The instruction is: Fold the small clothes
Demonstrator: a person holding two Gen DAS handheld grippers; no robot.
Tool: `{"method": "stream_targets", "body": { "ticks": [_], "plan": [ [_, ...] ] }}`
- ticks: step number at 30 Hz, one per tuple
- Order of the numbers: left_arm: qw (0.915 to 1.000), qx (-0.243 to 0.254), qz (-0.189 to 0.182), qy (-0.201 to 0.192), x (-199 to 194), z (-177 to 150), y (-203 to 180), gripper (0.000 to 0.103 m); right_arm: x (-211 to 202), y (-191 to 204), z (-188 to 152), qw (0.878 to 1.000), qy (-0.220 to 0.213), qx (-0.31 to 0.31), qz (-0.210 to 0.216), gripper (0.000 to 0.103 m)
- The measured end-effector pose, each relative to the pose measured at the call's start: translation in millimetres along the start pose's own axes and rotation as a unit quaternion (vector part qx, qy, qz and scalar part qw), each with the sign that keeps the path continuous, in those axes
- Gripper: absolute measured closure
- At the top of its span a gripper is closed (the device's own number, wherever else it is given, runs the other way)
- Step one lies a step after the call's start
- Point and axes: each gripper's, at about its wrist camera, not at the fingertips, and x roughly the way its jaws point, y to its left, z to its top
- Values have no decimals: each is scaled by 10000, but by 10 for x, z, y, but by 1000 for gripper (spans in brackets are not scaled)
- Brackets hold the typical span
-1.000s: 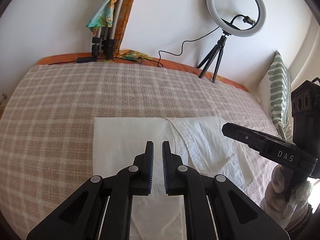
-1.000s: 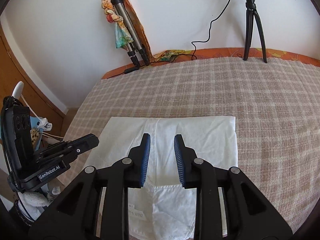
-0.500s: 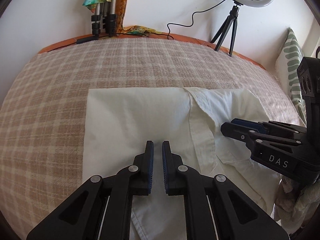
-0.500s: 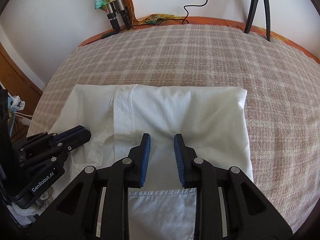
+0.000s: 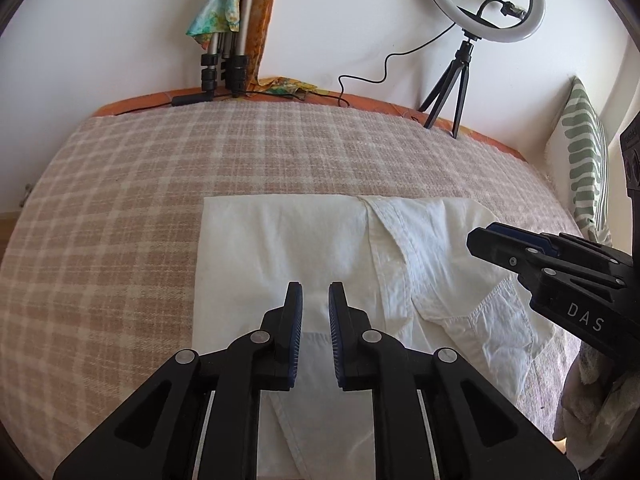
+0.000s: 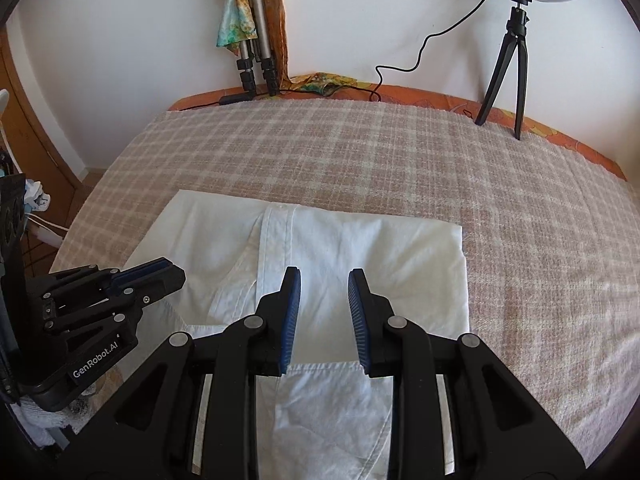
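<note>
White shirt (image 5: 320, 248) crosswise, long axis left-right; both claws slightly spread, empty.

From the left wrist view, white letters "DAS" stand on the black side of the right gripper (image 5: 476, 240), off to the left gripper's right. From the right wrist view, "GenRobot.AI" runs along the left gripper (image 6: 176, 274), left of the right one.

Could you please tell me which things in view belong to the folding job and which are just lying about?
Belongs to the job:
white garment
left claw, open, empty
right claw, open, empty

Just lying about:
ring light
folded tripod
colourful scarf
striped pillow
checked blanket
</note>
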Motion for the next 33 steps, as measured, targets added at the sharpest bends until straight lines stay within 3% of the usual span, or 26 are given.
{"method": "stream_targets", "body": {
  "ticks": [6, 12, 17, 28, 33],
  "plan": [
    [9998, 88, -90, -158, -304, -148, 51, 91, -321, 90, -63, 9993, -270, -157, -181, 76],
    [10000, 62, -70, 26, -275, -292, 135, 89, -359, 156, -130, 9986, -304, -338, -281, 72],
    [9995, 164, -16, 278, -157, -421, 138, 89, -283, 137, -197, 9988, -164, -336, -314, 72],
    [9991, 234, -19, 345, -122, -476, 143, 89, -125, 98, -319, 9985, 81, -371, -394, 72],
    [9988, 252, -75, 415, -88, -473, 167, 89, 65, 44, -404, 9981, 447, -314, -279, 72]
  ]
}}
